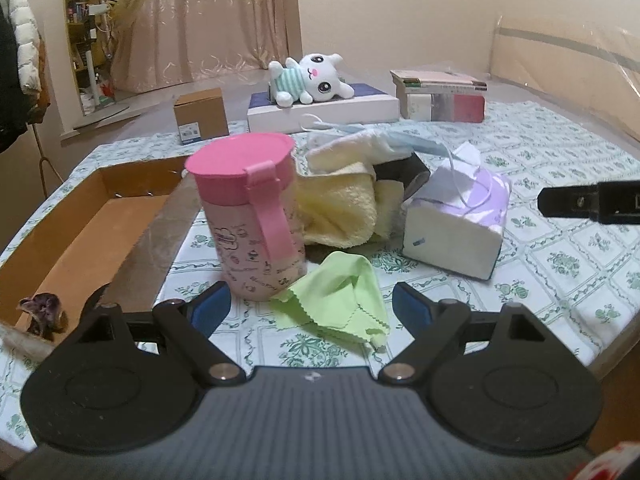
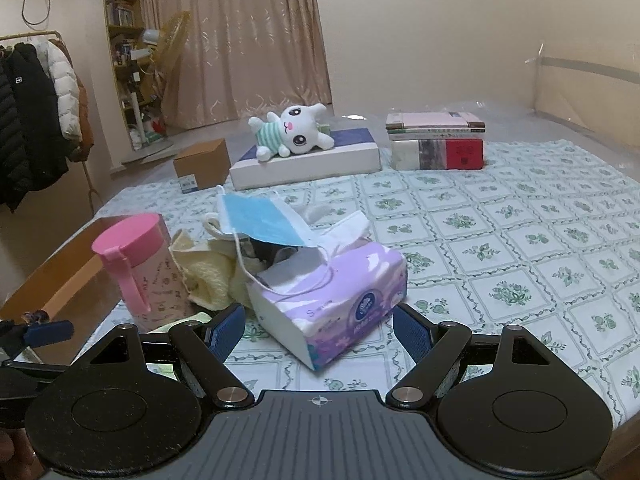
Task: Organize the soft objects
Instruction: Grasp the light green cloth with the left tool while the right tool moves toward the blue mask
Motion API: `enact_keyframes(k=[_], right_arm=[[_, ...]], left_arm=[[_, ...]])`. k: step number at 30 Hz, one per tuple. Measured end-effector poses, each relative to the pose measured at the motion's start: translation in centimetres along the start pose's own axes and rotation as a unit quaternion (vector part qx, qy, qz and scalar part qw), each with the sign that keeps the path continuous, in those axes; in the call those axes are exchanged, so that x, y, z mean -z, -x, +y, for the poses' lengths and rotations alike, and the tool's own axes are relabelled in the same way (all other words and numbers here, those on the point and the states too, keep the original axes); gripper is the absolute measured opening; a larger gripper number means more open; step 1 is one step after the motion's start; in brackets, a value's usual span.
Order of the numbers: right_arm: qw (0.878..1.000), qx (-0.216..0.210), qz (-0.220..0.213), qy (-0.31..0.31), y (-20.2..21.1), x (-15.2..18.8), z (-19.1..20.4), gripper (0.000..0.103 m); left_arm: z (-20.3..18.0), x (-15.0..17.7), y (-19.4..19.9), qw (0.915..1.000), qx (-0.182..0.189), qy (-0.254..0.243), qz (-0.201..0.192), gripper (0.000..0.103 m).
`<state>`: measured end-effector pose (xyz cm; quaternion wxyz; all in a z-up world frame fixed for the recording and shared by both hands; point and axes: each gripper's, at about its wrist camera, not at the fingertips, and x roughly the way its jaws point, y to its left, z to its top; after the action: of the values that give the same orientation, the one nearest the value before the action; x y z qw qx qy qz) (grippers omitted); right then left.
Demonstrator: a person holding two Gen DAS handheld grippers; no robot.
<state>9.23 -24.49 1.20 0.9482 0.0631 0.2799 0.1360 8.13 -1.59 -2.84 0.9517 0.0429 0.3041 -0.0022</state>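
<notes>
A light green cloth lies on the bedspread, right in front of my open, empty left gripper. Behind it a yellow towel is heaped beside a pink cup. A blue face mask drapes over the towel and a purple tissue pack. My right gripper is open and empty, its fingers either side of the tissue pack's near end. A white plush toy lies on a flat box at the back. The open cardboard box is at the left.
A small brown carton and a stack of books stand at the back of the bed. A dark object lies in the cardboard box's near corner. Coats hang on a rack at the far left.
</notes>
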Motion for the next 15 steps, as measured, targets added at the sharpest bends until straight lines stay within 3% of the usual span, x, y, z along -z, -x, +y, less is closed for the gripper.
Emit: enact_keyframes(k=[15], right_arm=[[1.0,0.0,0.02,0.001,-4.0,0.2,-1.6,0.081]], left_arm=[[-2.1,0.7,-6.6,0.9992,0.01,-0.02,0.032,0.083]])
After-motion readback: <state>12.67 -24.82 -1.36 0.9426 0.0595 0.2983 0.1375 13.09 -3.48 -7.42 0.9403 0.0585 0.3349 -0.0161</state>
